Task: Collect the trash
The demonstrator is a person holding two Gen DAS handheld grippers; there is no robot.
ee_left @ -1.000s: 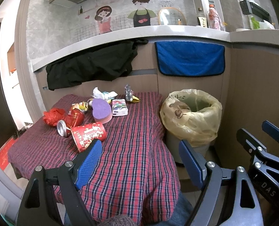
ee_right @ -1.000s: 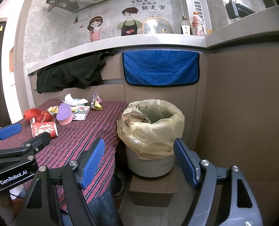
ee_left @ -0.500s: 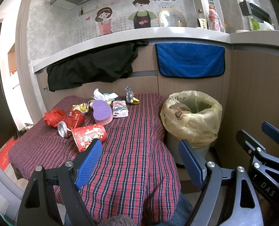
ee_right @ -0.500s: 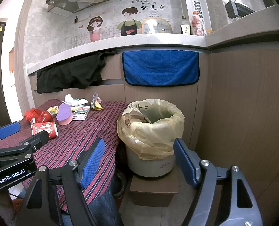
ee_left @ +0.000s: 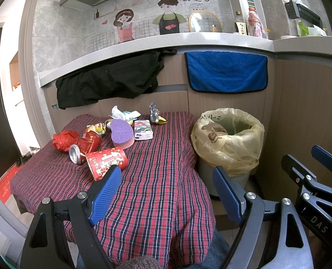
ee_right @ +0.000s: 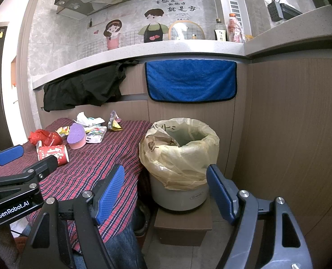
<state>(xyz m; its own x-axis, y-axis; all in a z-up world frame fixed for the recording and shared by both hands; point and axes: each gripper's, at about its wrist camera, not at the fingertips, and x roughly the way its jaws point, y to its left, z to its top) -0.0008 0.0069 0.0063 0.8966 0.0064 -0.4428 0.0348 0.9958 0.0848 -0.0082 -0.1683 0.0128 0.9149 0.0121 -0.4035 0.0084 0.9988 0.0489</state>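
- The left gripper (ee_left: 167,190) is hanging over the near end of the plaid tablecloth (ee_left: 161,179) with its jaws spread wide and nothing between them; the right gripper (ee_right: 164,190) is hanging spread and empty too, in front of the trash bin (ee_right: 180,157).
- By my reading the collecting is only getting under way — no piece is being held, and the litter is all sitting on the cloth, to the left of the bin.
- Nearest the left gripper, a red paper cup (ee_left: 106,160) is lying on its side, touching a crushed can (ee_left: 85,145); farther from the bin, red crumpled paper (ee_left: 63,140) is resting, and behind these a purple sponge (ee_left: 121,133) and a printed packet (ee_left: 143,130).
- The next move is probably calling for the left gripper to reach forward to the cup, close on it, then carry it rightward over the bin's yellow liner (ee_left: 227,139).
- The small wrappers at the far edge of the cloth are blurring together — hard to tell apart; the bin's contents are mostly hidden by the liner.
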